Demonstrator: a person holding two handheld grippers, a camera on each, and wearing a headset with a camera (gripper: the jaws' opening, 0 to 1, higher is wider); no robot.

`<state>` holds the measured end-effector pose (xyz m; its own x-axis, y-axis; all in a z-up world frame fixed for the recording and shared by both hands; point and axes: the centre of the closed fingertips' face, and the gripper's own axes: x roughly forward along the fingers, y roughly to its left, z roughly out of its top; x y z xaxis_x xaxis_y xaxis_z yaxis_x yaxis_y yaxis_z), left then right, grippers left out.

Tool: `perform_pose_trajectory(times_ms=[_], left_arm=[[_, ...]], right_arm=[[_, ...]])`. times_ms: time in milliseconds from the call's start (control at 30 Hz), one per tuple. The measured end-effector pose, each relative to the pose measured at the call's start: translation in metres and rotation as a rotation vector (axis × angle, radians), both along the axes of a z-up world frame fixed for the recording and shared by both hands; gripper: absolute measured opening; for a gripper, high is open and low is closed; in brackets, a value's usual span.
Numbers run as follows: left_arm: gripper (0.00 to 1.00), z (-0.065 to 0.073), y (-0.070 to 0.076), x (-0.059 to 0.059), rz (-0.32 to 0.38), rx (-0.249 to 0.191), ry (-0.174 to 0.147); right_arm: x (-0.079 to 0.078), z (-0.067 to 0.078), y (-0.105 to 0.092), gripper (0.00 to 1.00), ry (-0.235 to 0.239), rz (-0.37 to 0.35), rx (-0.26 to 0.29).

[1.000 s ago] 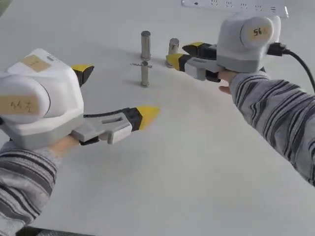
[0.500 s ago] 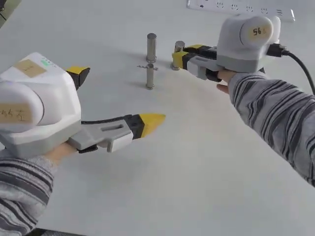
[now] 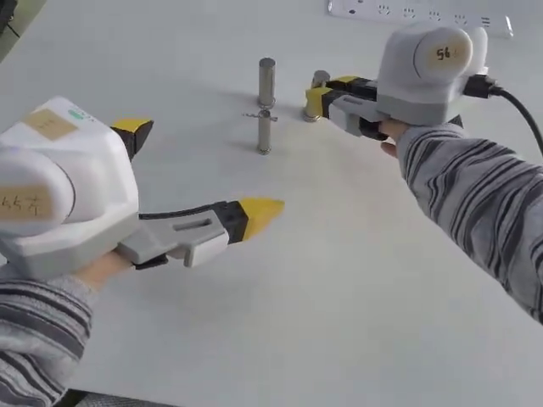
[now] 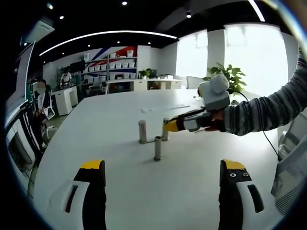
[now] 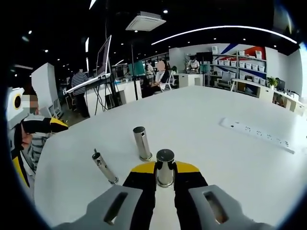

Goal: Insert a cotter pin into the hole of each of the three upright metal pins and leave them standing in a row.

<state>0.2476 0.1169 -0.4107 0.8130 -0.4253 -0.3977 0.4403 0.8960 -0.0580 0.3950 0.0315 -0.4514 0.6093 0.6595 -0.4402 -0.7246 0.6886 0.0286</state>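
While the left gripper (image 3: 202, 168) hangs over the white table (image 3: 339, 280) with its jaws spread wide and nothing between them, apparently held in reserve, the front pin (image 3: 265, 136) ahead of it stands upright with a cotter pin (image 3: 257, 116) already crosswise through its top. The rear pin (image 3: 267, 80) stands just behind, with no cotter pin that I can make out. To their right, the right gripper (image 3: 314, 97) has its jaws closed on the third pin (image 5: 165, 167) below its top, probably to steady it upright for its own cotter pin or to bring it into the row.

Metal pin (image 5: 165, 160) tight between right tongs (image 5: 165, 169)
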Motion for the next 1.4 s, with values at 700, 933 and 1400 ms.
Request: perform_pose_trajectory(times_ms=[700, 933, 1400], left_arm=[[0.97, 0.007, -0.017, -0.004, -0.036, -0.013, -0.01], [0.97, 0.01, -0.022, -0.007, -0.046, -0.019, -0.016], [0.96, 0.009, -0.025, -0.013, -0.051, -0.022, -0.014]], right_arm=[[-0.05, 0.02, -0.051, 0.07, -0.038, -0.174, -0.052], [-0.071, 0.019, -0.055, 0.07, -0.011, -0.213, -0.072], [-0.107, 0.005, -0.044, 0.07, 0.024, -0.274, -0.052]])
